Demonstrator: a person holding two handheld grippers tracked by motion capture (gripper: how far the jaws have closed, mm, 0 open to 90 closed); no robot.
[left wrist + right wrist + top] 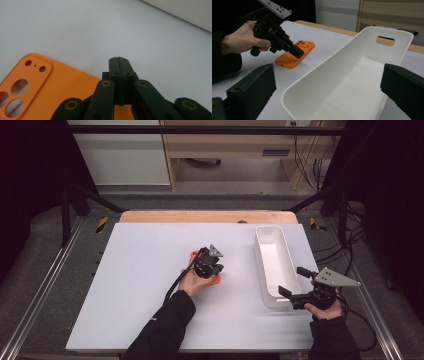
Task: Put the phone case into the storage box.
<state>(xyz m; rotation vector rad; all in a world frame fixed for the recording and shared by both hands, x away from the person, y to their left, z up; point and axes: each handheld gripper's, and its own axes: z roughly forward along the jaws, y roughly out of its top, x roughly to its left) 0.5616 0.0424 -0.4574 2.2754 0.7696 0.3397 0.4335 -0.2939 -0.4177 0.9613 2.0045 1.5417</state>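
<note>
An orange phone case (57,82) with camera cut-outs lies flat on the white table, near its middle (216,280). My left gripper (218,269) points down at it, jaws shut together with nothing between them (118,60). In the right gripper view its tip (298,52) sits at the case's (292,56) near edge; I cannot tell whether it touches. My right gripper (294,281) is open at the near end of a long white bin (272,227), one jaw on either side of the bin's end (329,75). The bin (362,32) holds nothing.
The white table top (140,295) ends at a wooden strip (200,216) at the back. Black frame rails (45,285) run along both sides. Wooden furniture and cables stand beyond the table.
</note>
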